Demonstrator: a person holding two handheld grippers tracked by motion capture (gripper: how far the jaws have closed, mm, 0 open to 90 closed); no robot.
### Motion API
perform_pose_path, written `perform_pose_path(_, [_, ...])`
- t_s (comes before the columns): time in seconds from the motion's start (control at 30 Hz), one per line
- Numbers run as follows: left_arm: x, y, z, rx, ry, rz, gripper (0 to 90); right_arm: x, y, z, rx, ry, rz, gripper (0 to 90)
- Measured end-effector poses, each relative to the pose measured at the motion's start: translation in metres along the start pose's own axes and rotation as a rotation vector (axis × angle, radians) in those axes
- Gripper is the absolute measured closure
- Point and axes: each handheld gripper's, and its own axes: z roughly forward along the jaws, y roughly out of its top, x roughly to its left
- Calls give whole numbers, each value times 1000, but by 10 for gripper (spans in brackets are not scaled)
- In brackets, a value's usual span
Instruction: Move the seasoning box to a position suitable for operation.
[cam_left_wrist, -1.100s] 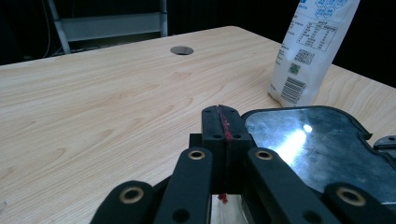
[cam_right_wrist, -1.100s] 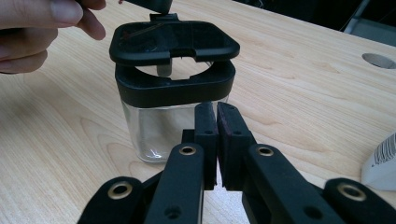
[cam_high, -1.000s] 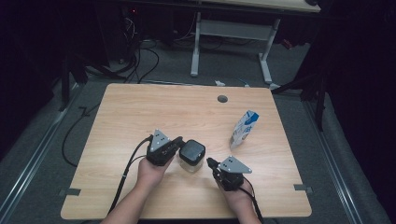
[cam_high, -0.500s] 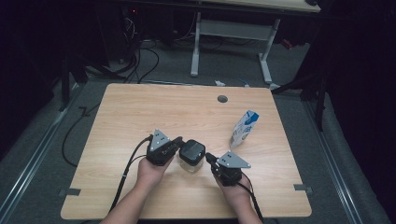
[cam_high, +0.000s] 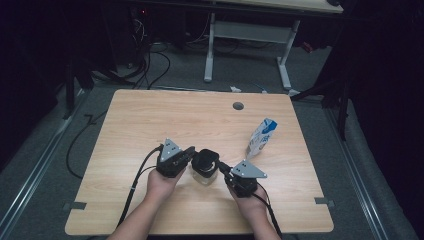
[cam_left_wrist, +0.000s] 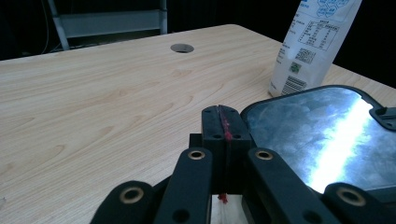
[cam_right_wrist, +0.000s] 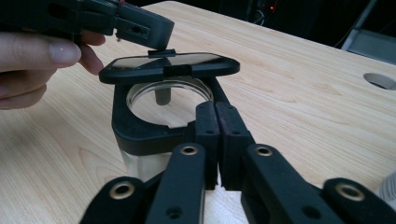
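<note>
The container (cam_high: 205, 167) is standing upright in the lower middle of the high view, on the wooden desk (cam_high: 150, 120), between the two tools. It is a squarish clear jar with rounded corners, a black collar around its round mouth and a black-framed lid (cam_right_wrist: 169, 65) with a glossy panel. In the right tool view the lid is lying almost level just above the mouth, tilted slightly, with the opening visible beneath it.

The left tool (cam_high: 189, 156) is sitting at the container's left side in the high view, pointing toward the right of the frame. In the left tool view its jaws are fully closed, pad against pad, with a red mark along the seam, and the lid's reflective panel (cam_left_wrist: 322, 135) is lying just right of the tips. In the right tool view the left tool's black tip (cam_right_wrist: 154, 32) is resting on the small tab at the lid's far edge; whether it is pinching that tab cannot be told.

The right tool (cam_high: 223, 168) is pointing toward the upper left of the high view. Its jaws have just been closing and are now together, with nothing visible between them; their tips (cam_right_wrist: 217, 119) are touching the black collar at its near corner.

A white and blue carton (cam_high: 261, 138) is standing upright to the right of the container, apart from it. Bare, smooth, light-grained desk surface is lying open above and left of the tools, up to a round cable hole (cam_high: 238, 106) near the far edge.
</note>
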Motion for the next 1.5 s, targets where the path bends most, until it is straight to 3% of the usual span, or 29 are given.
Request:
perform_pose_path(0.27, [0, 0, 0, 3, -8, 1, 900, 2, 7, 5, -10, 11, -5, 900])
perform_pose_path(0.37, [1, 1, -3, 14, 13, 4, 900, 3, 10, 6, -16, 15, -3, 900])
perform_pose_path(0.47, [4, -1, -11, 4, 16, -2, 897, 3, 13, 5, -17, 15, -5, 899])
perform_pose_path(0.53, [6, -4, -20, 9, 24, -3, 830, 3, 15, 5, -15, 12, -7, 900])
perform_pose_path(0.63, [4, -12, -32, 27, 16, 13, 805, 3, 16, 4, -19, 18, -6, 899])
perform_pose_path(0.77, [-2, -26, -44, 42, -6, 1, 773, 4, 19, 4, -26, 18, -9, 899])
perform_pose_path(0.93, [-14, -35, -47, 46, -49, 11, 803, 6, 22, 4, -31, 19, -10, 899])
perform_pose_path(1.23, [-40, -26, -42, 15, -98, 18, 816, 7, 28, 2, -47, 22, -12, 899])
perform_pose_path(1.5, [-51, -21, -29, 3, -78, 20, 849, 8, 28, 3, -48, 28, -11, 899])
